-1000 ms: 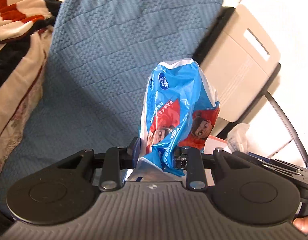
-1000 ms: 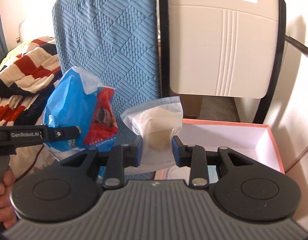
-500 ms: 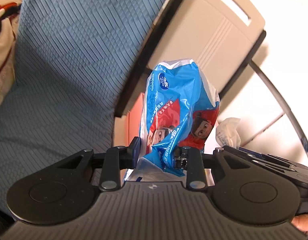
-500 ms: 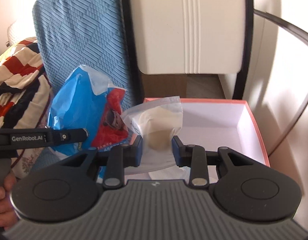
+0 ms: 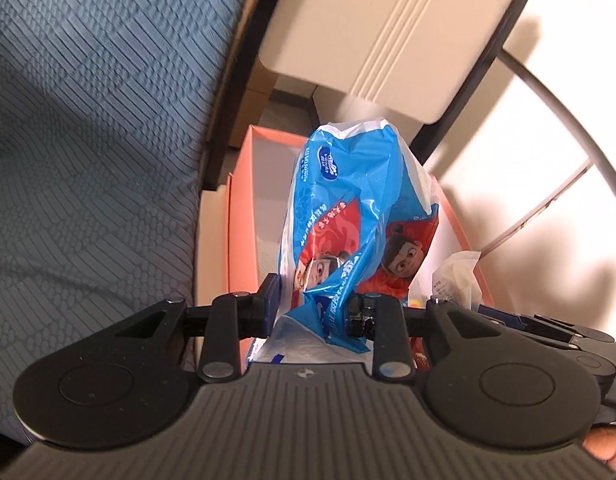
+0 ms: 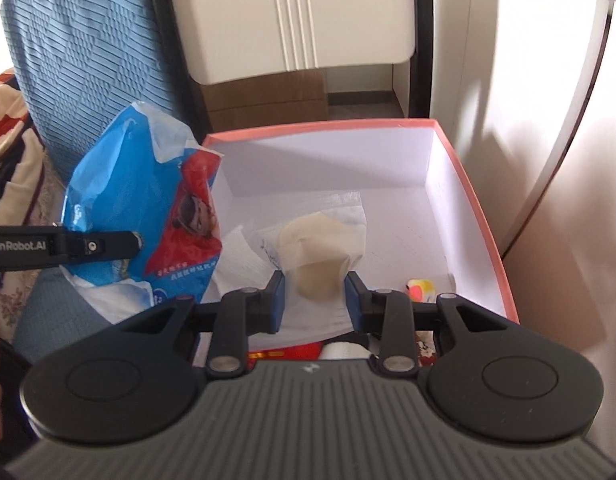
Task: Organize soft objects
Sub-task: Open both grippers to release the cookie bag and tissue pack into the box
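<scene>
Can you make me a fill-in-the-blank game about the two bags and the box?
1. The left gripper is shut on a crinkly bag that is mostly ____ in colour.
2. The right gripper is shut on a clear packet with something ____ inside.
3. The box has an orange-pink rim and ____ inner walls.
4. The lid of the box is ____.

Missing words: blue; beige; white; off

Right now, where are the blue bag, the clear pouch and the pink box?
blue bag (image 5: 348, 208), left wrist view, on its crinkled blue front.
clear pouch (image 6: 320, 248), right wrist view, on the beige filling.
pink box (image 6: 472, 200), right wrist view, on its right rim.
</scene>
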A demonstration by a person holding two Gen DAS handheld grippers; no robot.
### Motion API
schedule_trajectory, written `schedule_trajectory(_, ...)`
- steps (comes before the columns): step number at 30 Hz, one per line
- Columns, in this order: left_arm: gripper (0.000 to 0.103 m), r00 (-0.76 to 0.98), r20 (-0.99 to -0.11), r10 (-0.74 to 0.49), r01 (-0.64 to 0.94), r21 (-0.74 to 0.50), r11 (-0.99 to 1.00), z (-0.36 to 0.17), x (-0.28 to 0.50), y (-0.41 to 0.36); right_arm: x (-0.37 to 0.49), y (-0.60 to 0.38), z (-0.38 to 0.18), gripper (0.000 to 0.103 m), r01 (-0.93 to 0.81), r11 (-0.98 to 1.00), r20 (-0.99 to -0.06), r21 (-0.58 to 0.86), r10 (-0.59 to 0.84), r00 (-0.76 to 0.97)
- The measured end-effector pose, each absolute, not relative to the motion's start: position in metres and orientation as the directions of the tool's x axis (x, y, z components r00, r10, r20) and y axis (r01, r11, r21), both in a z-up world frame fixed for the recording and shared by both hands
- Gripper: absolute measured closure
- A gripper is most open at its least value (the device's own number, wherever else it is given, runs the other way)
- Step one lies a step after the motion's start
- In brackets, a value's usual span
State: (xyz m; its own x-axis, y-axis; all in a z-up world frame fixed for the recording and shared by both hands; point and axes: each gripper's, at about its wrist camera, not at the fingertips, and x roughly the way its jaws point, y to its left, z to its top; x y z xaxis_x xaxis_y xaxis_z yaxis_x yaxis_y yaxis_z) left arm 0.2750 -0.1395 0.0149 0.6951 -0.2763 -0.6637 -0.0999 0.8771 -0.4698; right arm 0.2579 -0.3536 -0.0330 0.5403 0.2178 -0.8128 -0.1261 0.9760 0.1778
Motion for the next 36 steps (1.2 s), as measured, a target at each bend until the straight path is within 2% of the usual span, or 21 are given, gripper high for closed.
schedule_trajectory(14, 0.069, 0.654, -0.704, -0.277, -0.084, -0.432, 0.898, 0.000, 0.296, -0.165, 0.267, -0.356, -0.063, 0.067, -0.096, 0.979, -0.834, 0.180, 0.203, 0.512)
schedule_trajectory(16, 0.061, 0.661, -0.696, -0.281, -0.073, -0.432, 0.899, 0.001, 0.297, -0.166, 0.266, -0.358, -0.062, 0.066, -0.089, 0.979, -0.833, 0.182, 0.202, 0.516)
schedule_trajectory(18, 0.026, 0.672, -0.683, -0.284, -0.060, -0.433, 0.899, 0.004, 0.297, -0.166, 0.264, -0.362, -0.058, 0.061, -0.075, 0.978, -0.820, 0.192, 0.202, 0.535)
schedule_trajectory(19, 0.022, 0.681, -0.677, -0.278, -0.062, -0.431, 0.900, 0.006, 0.296, -0.165, 0.263, -0.363, -0.055, 0.057, -0.069, 0.978, -0.817, 0.197, 0.202, 0.540)
schedule_trajectory(22, 0.021, 0.715, -0.649, -0.259, -0.052, -0.419, 0.906, 0.017, 0.289, -0.163, 0.262, -0.367, -0.044, 0.040, -0.041, 0.978, -0.800, 0.206, 0.192, 0.568)
schedule_trajectory(23, 0.021, 0.721, -0.643, -0.259, -0.050, -0.421, 0.906, 0.021, 0.286, -0.161, 0.261, -0.368, -0.038, 0.039, -0.033, 0.979, -0.795, 0.200, 0.182, 0.578)
schedule_trajectory(30, 0.021, 0.779, -0.584, -0.231, -0.025, -0.396, 0.918, 0.061, 0.255, -0.150, 0.243, -0.364, 0.010, 0.039, -0.052, 0.981, -0.736, 0.185, 0.174, 0.654)
schedule_trajectory(36, 0.021, 0.841, -0.491, -0.226, 0.023, -0.384, 0.923, 0.096, 0.218, -0.140, 0.214, -0.352, 0.056, 0.039, -0.096, 0.981, -0.667, 0.169, 0.185, 0.722)
